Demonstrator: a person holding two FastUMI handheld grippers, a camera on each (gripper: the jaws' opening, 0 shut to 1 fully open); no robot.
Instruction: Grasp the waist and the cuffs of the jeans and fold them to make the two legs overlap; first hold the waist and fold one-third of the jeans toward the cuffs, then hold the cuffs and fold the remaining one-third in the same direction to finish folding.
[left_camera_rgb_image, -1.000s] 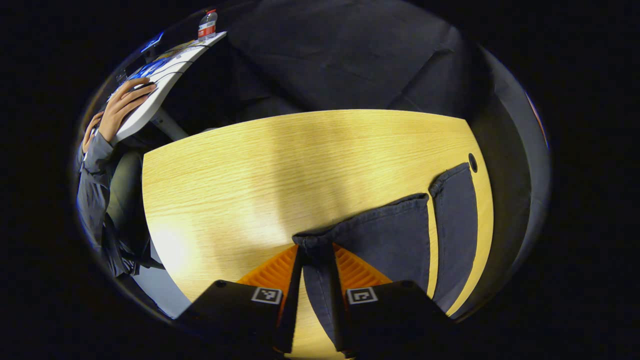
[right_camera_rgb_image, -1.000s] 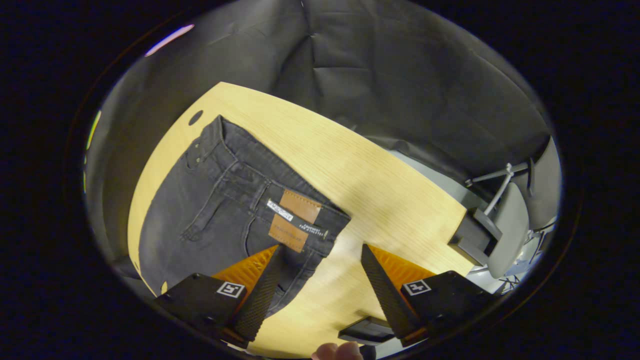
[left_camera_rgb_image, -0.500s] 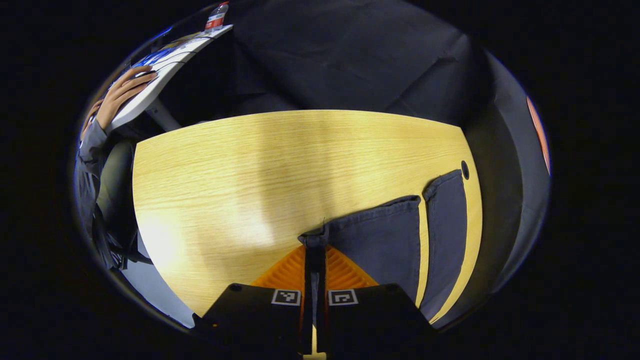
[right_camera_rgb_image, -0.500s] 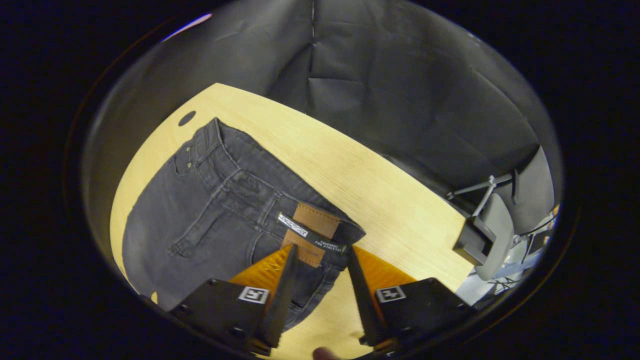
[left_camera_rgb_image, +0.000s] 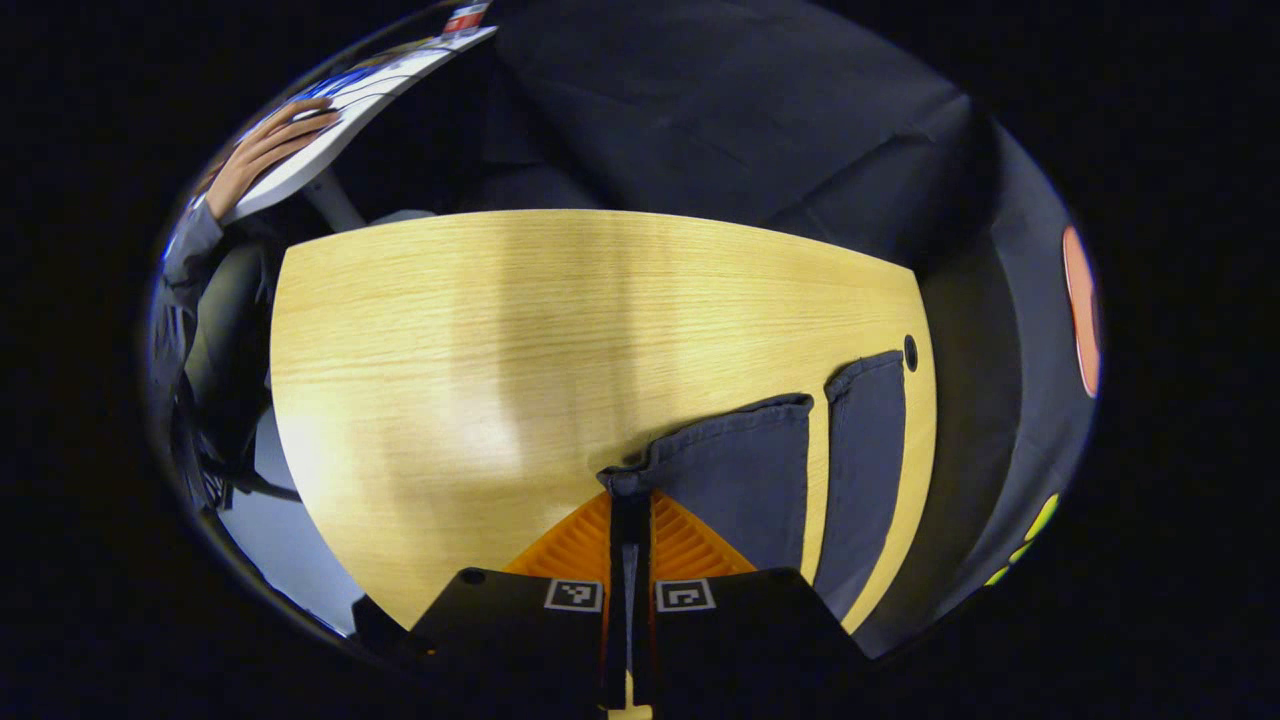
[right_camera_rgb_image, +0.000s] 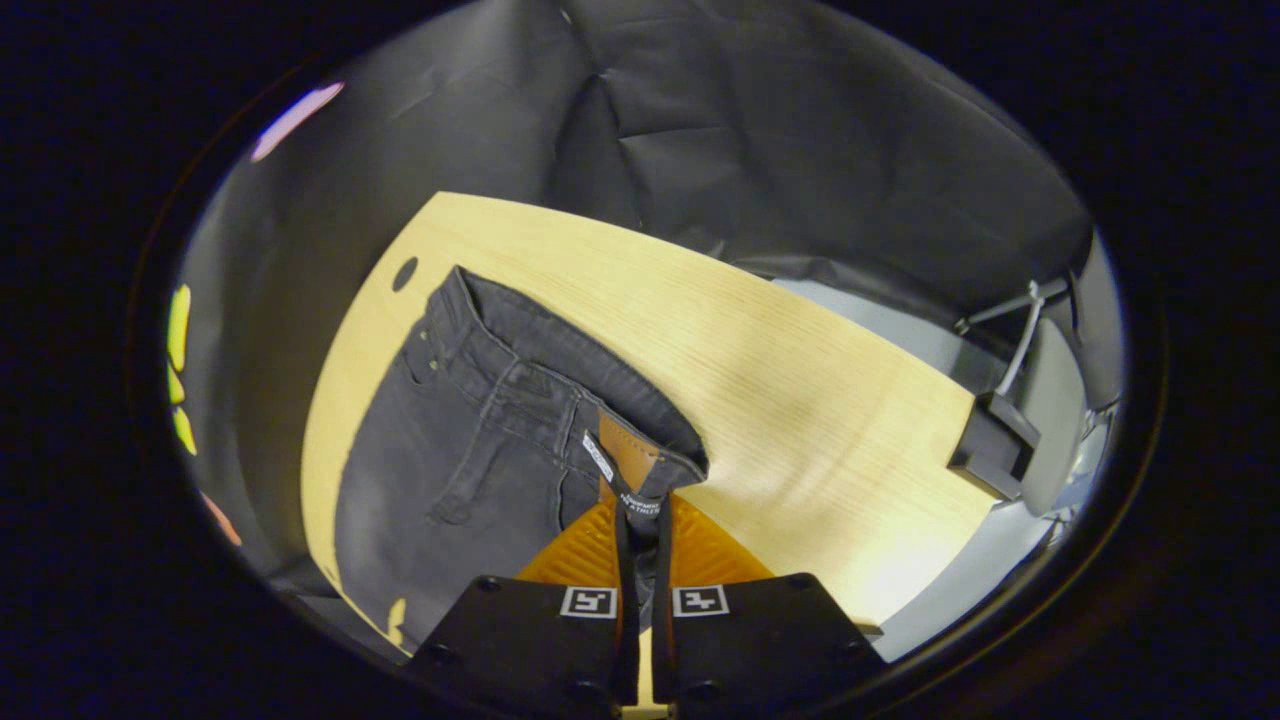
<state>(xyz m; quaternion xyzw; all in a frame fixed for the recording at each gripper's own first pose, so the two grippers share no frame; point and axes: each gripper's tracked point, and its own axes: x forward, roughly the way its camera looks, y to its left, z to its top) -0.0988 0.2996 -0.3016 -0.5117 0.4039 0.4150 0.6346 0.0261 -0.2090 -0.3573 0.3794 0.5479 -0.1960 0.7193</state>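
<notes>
Both tongs are clamped: left gripper (left_camera_rgb_image: 630, 500) pinching a cuff (left_camera_rgb_image: 625, 482), right gripper (right_camera_rgb_image: 640, 505) the waistband (right_camera_rgb_image: 640, 470) of soft, heavyish jeans (right_camera_rgb_image: 470, 450); hems look firmest.

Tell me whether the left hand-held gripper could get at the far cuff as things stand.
Probably not right now: the left hand-held gripper is shut on the near cuff, so it is occupied. The far cuff lies flat and uncovered on the table, so nothing else blocks it.

The dark grey denim jeans (left_camera_rgb_image: 760, 470) run out of the left gripper view at its lower rim, their waist unseen there. In the right gripper view their legs (right_camera_rgb_image: 400, 560) are cut off likewise.
</notes>
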